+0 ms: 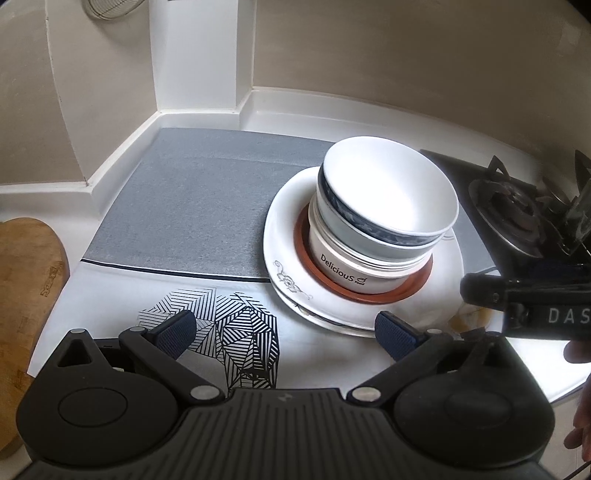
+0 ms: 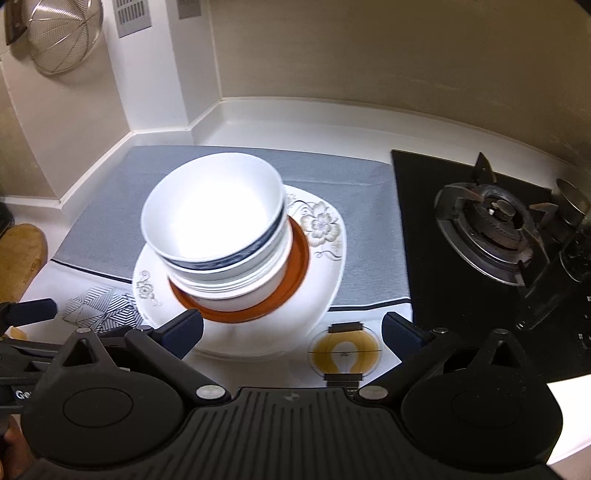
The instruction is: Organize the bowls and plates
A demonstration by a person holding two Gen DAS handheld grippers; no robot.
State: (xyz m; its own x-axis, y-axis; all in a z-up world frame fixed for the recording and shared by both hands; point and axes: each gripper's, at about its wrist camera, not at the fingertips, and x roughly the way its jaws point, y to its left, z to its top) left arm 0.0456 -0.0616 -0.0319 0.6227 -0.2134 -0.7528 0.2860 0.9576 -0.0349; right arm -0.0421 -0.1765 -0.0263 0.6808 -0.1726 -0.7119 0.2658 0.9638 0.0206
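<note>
The left gripper [image 1: 284, 332] is held with its blue-padded fingers [image 1: 173, 332] spread wide and nothing between them; only the printed counter mat [image 1: 177, 229] is seen in the gap. The right gripper [image 2: 291, 328] is likewise spread apart and empty, its left pad [image 2: 183, 328] lying over the near rim of the large plate and its right pad over bare mat beside a printed bulb motif [image 2: 345, 350].

Just ahead of both grippers the crockery stack is found. At its top a white bowl with a dark blue band [image 1: 388, 192] is nested, slightly tilted, in further bowls, the lowest of which is marked "Delicious" [image 1: 343, 271]. These are carried on a small brown-rimmed plate [image 1: 417, 284], itself set on a floral white plate [image 1: 288, 236], beneath which the edge of another plate appears to show. The pile has evidently been built largest-lowest so that it sits stably, and the open fingers are judged to be readied for taking a rim.

Seen from the left wrist, the stack lies forward and to the right of the fingers; from the right wrist it lies forward and to the left, so it is placed between the two grippers. A gas burner [image 2: 495, 229] is set to the right of the mat, a wooden board [image 1: 26, 280] to the left, and a wire strainer [image 2: 62, 33] hangs on the wall.
</note>
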